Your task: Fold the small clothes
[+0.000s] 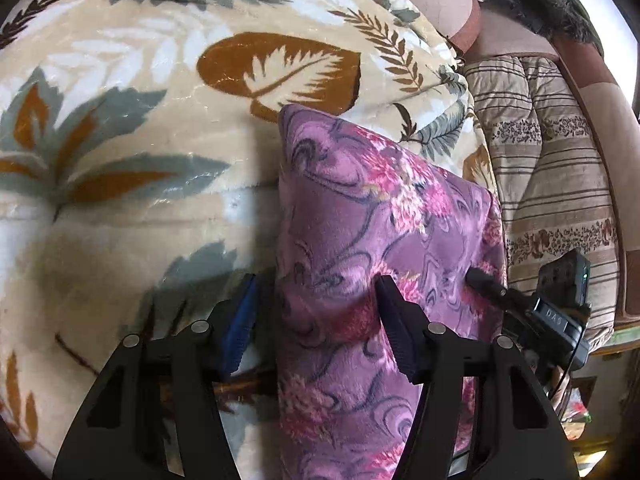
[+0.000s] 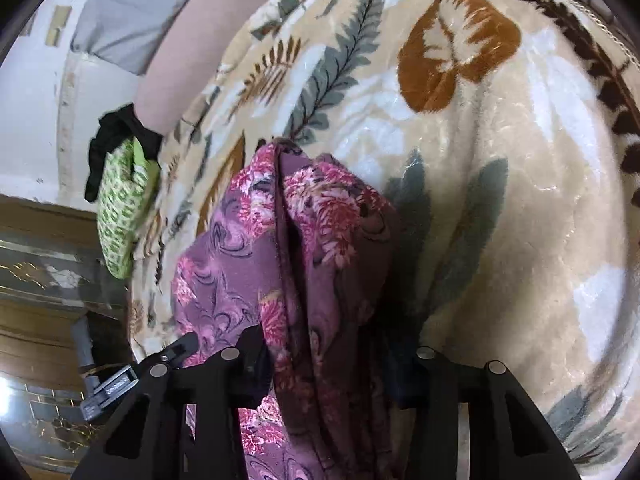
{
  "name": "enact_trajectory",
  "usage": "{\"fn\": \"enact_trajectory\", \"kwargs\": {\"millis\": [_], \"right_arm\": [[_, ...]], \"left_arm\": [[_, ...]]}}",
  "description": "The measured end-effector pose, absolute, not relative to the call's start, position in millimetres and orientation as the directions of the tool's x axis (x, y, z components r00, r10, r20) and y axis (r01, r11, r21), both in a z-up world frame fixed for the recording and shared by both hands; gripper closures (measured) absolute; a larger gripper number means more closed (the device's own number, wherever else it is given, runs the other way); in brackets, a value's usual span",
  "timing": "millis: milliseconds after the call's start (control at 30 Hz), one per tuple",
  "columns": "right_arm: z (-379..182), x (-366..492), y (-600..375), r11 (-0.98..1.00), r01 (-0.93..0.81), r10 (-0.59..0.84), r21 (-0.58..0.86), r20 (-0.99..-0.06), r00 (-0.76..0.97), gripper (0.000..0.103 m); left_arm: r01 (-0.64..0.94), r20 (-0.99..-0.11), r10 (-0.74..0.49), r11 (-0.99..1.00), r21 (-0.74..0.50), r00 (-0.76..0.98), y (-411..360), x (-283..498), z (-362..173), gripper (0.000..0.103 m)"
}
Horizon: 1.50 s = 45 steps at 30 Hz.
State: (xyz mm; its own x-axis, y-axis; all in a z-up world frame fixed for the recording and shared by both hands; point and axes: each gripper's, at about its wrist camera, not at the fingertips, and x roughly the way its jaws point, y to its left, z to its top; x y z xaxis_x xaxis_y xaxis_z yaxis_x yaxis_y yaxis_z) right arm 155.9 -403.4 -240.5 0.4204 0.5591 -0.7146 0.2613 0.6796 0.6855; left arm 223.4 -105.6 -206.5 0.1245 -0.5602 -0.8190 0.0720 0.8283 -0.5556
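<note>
A: Leaf-print blanket point(image 1: 132, 160) fills both views; a striped quilt point(image 1: 556, 184) lies at the right edge of the left view.

B: Where's the cloth?

A: Purple floral cloth point(image 1: 360, 240) runs from mid-frame down to the bottom, passing between the left gripper's point(image 1: 316, 320) jaws, which stand apart around it.

B: And the right gripper point(image 2: 324, 356)?

A: The cloth point(image 2: 304, 248) bunches between its fingers; I can't tell whether they pinch it. A green patterned item point(image 2: 120, 208) sits at centre left.
</note>
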Motion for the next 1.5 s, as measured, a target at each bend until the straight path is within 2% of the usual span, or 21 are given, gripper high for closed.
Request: {"fn": "enact_trajectory", "kwargs": {"millis": [67, 100, 133, 167, 200, 400, 533, 667, 733, 800, 867, 933, 1000, 1033, 1067, 1133, 1200, 1267, 1300, 1433, 1500], "right_arm": [[-252.1, 157.8, -407.2, 0.633, 0.295, 0.588, 0.716, -0.692, 0.418, 0.06], [-252.7, 159.0, -408.3, 0.628, 0.296, 0.593, 0.72, -0.689, 0.417, 0.06], [-249.6, 161.9, -406.6, 0.647, 0.291, 0.582, 0.705, -0.703, 0.41, 0.071], [-247.6, 163.7, -404.3, 0.658, 0.284, 0.578, 0.697, -0.71, 0.402, 0.081], [-239.1, 165.8, -399.1, 0.682, 0.265, 0.566, 0.682, -0.721, 0.4, 0.083], [-177.1, 178.7, -364.0, 0.676, 0.122, 0.607, 0.726, -0.643, 0.468, 0.086], [-148.0, 215.2, -316.7, 0.66, 0.027, 0.656, 0.751, -0.594, 0.466, 0.086], [-150.0, 263.8, -272.4, 0.68, -0.007, 0.657, 0.733, -0.605, 0.45, 0.084], [-164.8, 285.5, -259.0, 0.699, -0.002, 0.647, 0.715, -0.631, 0.427, 0.084], [-196.1, 305.6, -249.6, 0.741, 0.059, 0.608, 0.669, -0.705, 0.366, 0.083], [-215.7, 306.3, -252.5, 0.754, 0.103, 0.594, 0.649, -0.74, 0.316, 0.083], [-213.3, 290.6, -259.3, 0.729, 0.103, 0.618, 0.677, -0.715, 0.326, 0.083], [-203.9, 263.0, -269.8, 0.71, 0.093, 0.635, 0.698, -0.692, 0.343, 0.079], [-199.5, 246.3, -273.5, 0.703, 0.084, 0.64, 0.706, -0.68, 0.357, 0.063], [-195.2, 230.5, -276.2, 0.704, 0.082, 0.633, 0.705, -0.676, 0.377, 0.037], [-188.3, 191.6, -277.7, 0.735, 0.064, 0.592, 0.675, -0.685, 0.424, 0.026], [-192.7, 156.6, -275.6, 0.77, 0.07, 0.546, 0.635, -0.711, 0.444, 0.027], [-206.8, 142.1, -271.2, 0.76, 0.088, 0.55, 0.644, -0.71, 0.44, 0.062], [-217.3, 139.5, -267.7, 0.758, 0.108, 0.552, 0.643, -0.721, 0.418, 0.068], [-229.0, 146.2, -258.4, 0.748, 0.149, 0.541, 0.647, -0.724, 0.428, 0.07], [-227.6, 146.9, -256.3, 0.733, 0.141, 0.562, 0.665, -0.709, 0.426, 0.07]], "left_arm": [[0.033, -0.808, -0.579, 0.815, -0.579, 0.109, -103.1, 228.9, -214.3, 0.037], [0.026, -0.803, -0.585, 0.81, -0.586, 0.114, -102.6, 231.1, -214.0, 0.05], [0.036, -0.798, -0.59, 0.806, -0.591, 0.124, -103.2, 231.7, -209.8, 0.065], [0.053, -0.793, -0.598, 0.801, -0.596, 0.118, -103.9, 230.4, -205.6, 0.071], [0.065, -0.792, -0.596, 0.803, -0.593, 0.131, -102.0, 227.4, -195.8, 0.078], [0.098, -0.702, -0.67, 0.736, -0.669, 0.243, -40.1, 221.3, -128.5, 0.081], [0.071, -0.705, -0.638, 0.755, -0.652, 0.309, 8.1, 251.4, -92.4, 0.081], [0.038, -0.755, -0.54, 0.821, -0.569, 0.373, 30.4, 291.4, -83.0, 0.078], [0.017, -0.815, -0.432, 0.887, -0.462, 0.386, 29.0, 309.9, -99.4, 0.069], [0.001, -0.875, -0.325, 0.937, -0.348, 0.359, 29.2, 315.0, -125.4, 0.067], [0.026, -0.898, -0.316, 0.946, -0.324, 0.306, 34.0, 308.3, -148.0, 0.067], [0.038, -0.888, -0.337, 0.939, -0.343, 0.313, 44.5, 286.6, -151.7, 0.067], [0.049, -0.878, -0.341, 0.937, -0.345, 0.337, 57.4, 256.7, -146.0, 0.06], [0.043, -0.873, -0.342, 0.936, -0.35, 0.347, 64.6, 237.1, -144.6, 0.057], [0.04, -0.869, -0.348, 0.933, -0.357, 0.352, 68.5, 225.9, -144.7, 0.049], [0.04, -0.86, -0.374, 0.922, -0.385, 0.348, 71.3, 195.0, -148.8, 0.044], [0.044, -0.86, -0.394, 0.914, -0.402, 0.325, 65.8, 175.0, -158.7, 0.044], [0.025, -0.864, -0.389, 0.915, -0.403, 0.319, 61.4, 166.0, -165.2, 0.044], [0.003, -0.863, -0.389, 0.912, -0.41, 0.324, 61.2, 165.3, -166.7, 0.044], [-0.06, -0.814, -0.447, 0.863, -0.502, 0.371, 68.4, 160.4, -157.7, 0.044], [-0.058, -0.804, -0.467, 0.852, -0.521, 0.368, 66.1, 159.2, -154.6, 0.039]]}}
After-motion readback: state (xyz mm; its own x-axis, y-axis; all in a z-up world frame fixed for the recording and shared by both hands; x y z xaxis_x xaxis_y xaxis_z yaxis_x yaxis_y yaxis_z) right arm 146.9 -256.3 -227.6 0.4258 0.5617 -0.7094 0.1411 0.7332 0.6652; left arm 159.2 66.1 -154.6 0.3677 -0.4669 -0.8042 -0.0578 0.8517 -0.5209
